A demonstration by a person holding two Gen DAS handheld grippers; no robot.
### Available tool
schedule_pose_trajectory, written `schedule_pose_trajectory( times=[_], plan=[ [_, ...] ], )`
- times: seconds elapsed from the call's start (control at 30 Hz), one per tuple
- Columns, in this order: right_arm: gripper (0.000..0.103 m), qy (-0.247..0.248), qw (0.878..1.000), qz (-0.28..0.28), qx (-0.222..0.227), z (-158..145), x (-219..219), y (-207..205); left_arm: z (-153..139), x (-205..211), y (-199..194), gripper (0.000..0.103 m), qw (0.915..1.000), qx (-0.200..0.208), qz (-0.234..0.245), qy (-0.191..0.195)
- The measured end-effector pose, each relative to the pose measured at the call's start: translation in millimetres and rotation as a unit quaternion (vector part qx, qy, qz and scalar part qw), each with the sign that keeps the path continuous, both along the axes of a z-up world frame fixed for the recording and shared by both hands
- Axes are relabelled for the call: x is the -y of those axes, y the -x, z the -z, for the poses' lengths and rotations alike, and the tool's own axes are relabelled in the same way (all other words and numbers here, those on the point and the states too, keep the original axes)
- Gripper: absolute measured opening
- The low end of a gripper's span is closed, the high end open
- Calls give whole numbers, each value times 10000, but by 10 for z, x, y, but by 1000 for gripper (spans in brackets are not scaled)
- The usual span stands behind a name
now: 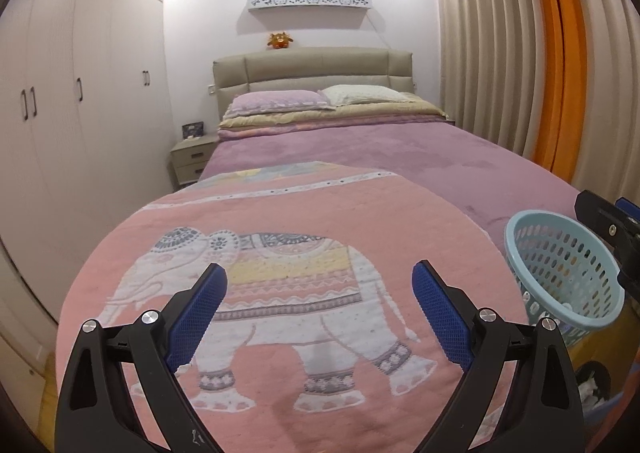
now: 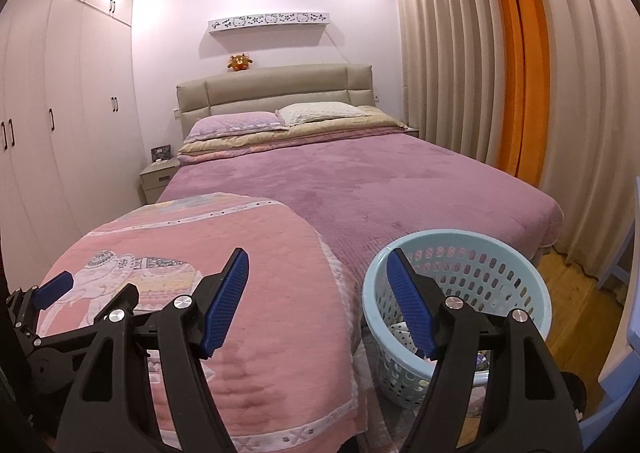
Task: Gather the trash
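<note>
My left gripper (image 1: 320, 293) is open and empty, held above a pink blanket with an elephant print (image 1: 280, 293) at the foot of the bed. My right gripper (image 2: 318, 285) is open and empty, held over the blanket's right edge, its right finger in front of the rim of a light blue perforated basket (image 2: 500, 285). The basket stands at the foot of the bed and also shows at the right in the left wrist view (image 1: 560, 265). Small pale items lie in its bottom. The left gripper (image 2: 52, 287) shows at the left edge of the right wrist view.
The bed has a purple cover (image 2: 380, 181) and pillows (image 2: 316, 111) by a padded headboard. White wardrobes (image 1: 60, 101) line the left wall. A nightstand (image 1: 192, 159) stands beside the bed. Beige and orange curtains (image 2: 512, 65) hang on the right above a wooden floor (image 2: 576, 293).
</note>
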State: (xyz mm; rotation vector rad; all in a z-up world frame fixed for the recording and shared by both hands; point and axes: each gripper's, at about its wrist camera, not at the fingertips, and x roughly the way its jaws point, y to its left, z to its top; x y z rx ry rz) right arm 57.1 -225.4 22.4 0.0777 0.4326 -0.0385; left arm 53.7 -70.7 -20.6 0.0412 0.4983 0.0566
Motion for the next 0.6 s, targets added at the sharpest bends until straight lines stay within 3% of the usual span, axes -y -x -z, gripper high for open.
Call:
schedule_pose_trajectory(
  times=[0.3,0.43,0.6],
  plan=[
    [68,-17,9995,-258,-157,-15,-151,-104,-44,-48,-5,91,9999,-38,-164,-31],
    [69,-46,9969,-716,-308,-13,-376,-268,-40,-270,-57,95,9983,-313,-462,157],
    [74,-310,9901,-1303,-419,16,-619,-433,-72,-608,-38,96,9949,-326,-939,145]
  ],
)
